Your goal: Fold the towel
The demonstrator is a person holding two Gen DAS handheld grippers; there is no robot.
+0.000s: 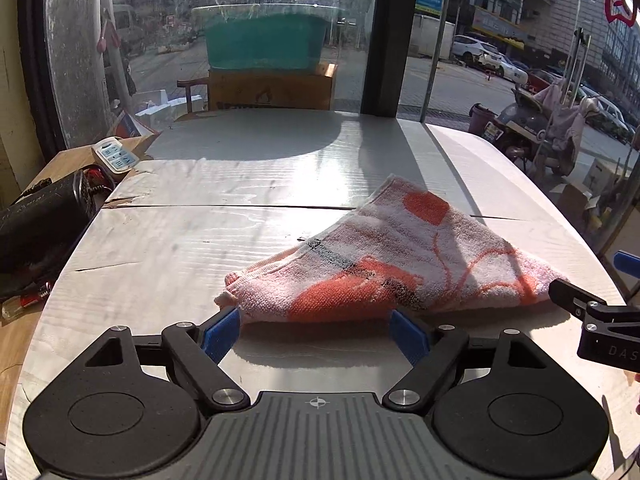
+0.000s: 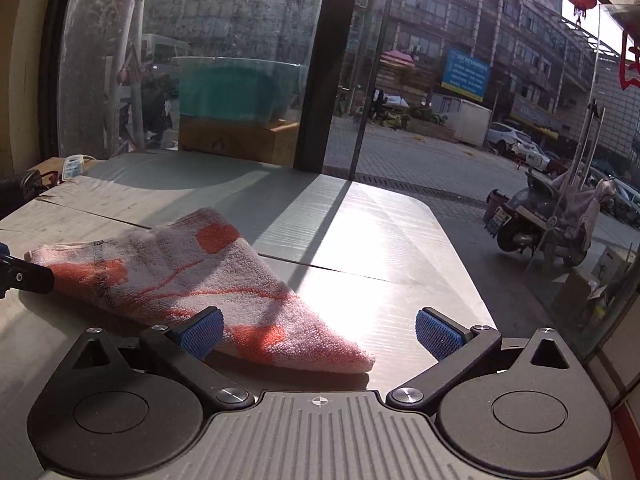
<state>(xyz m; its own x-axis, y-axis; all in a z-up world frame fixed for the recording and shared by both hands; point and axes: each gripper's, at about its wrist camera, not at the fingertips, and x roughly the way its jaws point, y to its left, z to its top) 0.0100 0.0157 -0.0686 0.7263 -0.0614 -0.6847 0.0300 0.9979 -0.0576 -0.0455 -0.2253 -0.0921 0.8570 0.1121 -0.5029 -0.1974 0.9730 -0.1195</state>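
A pink towel (image 1: 396, 256) with orange patches lies folded into a flat wedge on the white table (image 1: 168, 248). My left gripper (image 1: 316, 330) stands open just in front of the towel's near edge, blue pads apart and nothing between them. In the right wrist view the towel (image 2: 180, 276) stretches from the left to a pointed corner low in the middle. My right gripper (image 2: 320, 334) is open too, and that corner lies between its spread pads without being pressed. The right gripper's finger (image 1: 576, 300) shows at the right edge of the left wrist view.
A black pouch (image 1: 36, 224) and a white power strip (image 1: 114, 154) sit at the table's left edge. Glass windows close the far side, with a street, parked cars and a scooter (image 2: 540, 220) outside. Bright sun glares on the table's right half (image 2: 380, 240).
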